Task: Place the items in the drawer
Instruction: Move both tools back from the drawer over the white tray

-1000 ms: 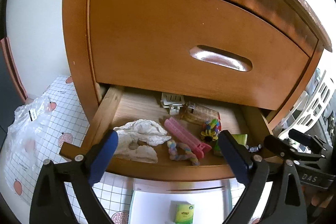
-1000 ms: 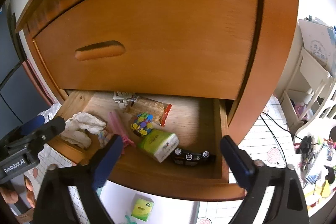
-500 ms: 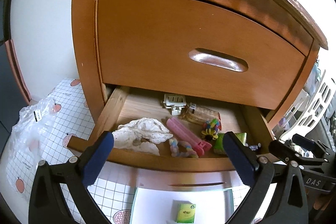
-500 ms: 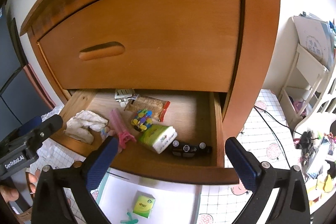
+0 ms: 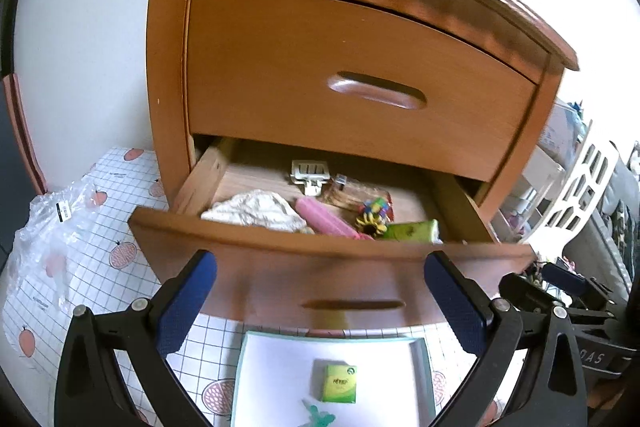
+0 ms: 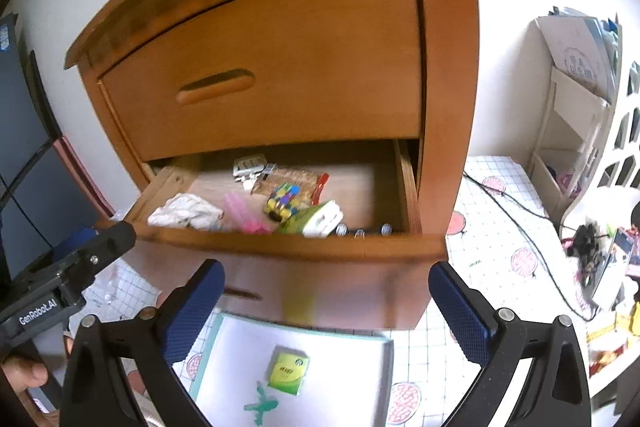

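Both claws now sit farther back from the nightstand (image 5: pixel 360 75) than a second ago, and lower relative to it. The open lower drawer (image 5: pixel 320 267) now shows its whole front panel with the handle slot, which was out of sight before. Below the nightstand, more of the white tray (image 6: pixel 320 379) shows, with the green box (image 6: pixel 289 369) and a green clip (image 6: pixel 262 405) on it.

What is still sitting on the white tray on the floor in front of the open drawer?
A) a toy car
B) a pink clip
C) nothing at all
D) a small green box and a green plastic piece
D: the white tray still holds a small green box and a green plastic piece, while the open drawer above it already contains other items.
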Demonstrator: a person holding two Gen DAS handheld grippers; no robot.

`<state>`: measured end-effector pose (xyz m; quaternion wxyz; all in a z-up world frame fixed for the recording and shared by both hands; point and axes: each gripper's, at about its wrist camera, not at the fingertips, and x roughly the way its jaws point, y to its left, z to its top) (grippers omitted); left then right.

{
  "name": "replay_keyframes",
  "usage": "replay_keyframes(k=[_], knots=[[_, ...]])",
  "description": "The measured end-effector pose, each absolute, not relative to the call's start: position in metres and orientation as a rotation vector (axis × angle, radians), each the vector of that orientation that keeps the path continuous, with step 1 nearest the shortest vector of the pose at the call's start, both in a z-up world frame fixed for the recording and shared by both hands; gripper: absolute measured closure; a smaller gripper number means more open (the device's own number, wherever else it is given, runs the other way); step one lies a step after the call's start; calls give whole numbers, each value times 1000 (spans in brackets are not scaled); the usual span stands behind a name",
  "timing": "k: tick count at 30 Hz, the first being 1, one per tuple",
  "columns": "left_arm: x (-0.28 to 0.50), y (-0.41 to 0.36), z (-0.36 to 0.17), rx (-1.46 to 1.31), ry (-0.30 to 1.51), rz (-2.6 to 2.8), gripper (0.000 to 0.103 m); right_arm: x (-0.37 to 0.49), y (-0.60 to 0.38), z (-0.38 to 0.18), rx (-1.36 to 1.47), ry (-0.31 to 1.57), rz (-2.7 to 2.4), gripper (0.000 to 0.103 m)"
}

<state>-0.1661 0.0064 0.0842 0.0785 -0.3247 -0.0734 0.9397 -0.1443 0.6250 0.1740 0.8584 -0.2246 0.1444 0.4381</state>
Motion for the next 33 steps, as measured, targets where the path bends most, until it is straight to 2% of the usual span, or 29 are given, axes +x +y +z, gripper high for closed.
replay_keyframes(k=[9, 17, 25, 33], knots=[[-126, 16, 48, -978, -199, 2775, 0, -142, 594, 126, -506, 355, 942, 0], [-113, 18, -20, -1187, -222, 2709, 0, -113, 569, 54, -524, 492, 891, 0], [-109, 21, -82, -1373, -241, 2648, 0, -91, 562, 19, -550, 548, 847, 0], [-107, 21, -113, -1453, -218, 2622, 0, -75, 558, -15, -595, 598, 833, 0]])
